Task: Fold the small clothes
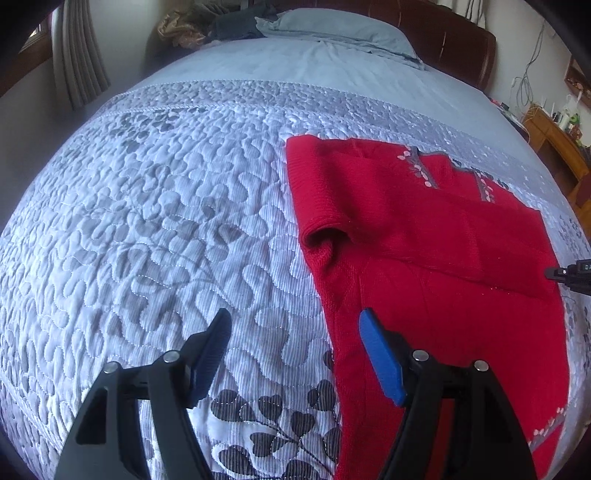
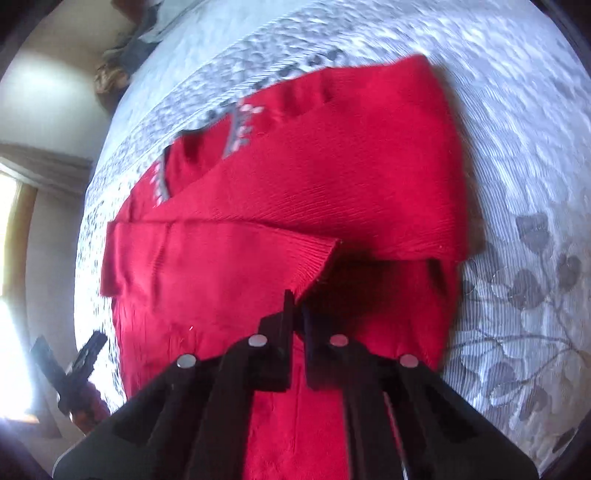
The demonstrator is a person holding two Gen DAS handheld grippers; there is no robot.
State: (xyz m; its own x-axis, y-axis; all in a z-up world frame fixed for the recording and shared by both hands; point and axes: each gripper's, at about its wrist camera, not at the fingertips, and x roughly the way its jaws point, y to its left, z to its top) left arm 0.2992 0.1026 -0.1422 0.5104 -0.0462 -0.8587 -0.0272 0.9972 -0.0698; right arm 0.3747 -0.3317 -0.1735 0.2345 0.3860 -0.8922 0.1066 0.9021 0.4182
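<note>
A small red knit sweater (image 1: 424,236) lies flat on the quilted bedspread (image 1: 155,221), both sleeves folded across its chest. My left gripper (image 1: 295,328) is open above the sweater's lower left edge: its blue-padded finger (image 1: 380,362) is over red cloth, the other over the quilt, nothing gripped. In the right wrist view my right gripper (image 2: 295,306) is shut, its tips just at the cuff (image 2: 314,262) of the sleeve folded over the sweater (image 2: 332,177); I see no cloth pinched between them. The left gripper (image 2: 74,362) shows at the lower left there.
The bed is wide, with grey pillows (image 1: 332,29) and a dark headboard (image 1: 461,40) at the far end. Curtains (image 1: 77,62) hang at the left and a wooden desk (image 1: 554,136) with clutter stands at the right. Open quilt (image 2: 517,166) surrounds the sweater.
</note>
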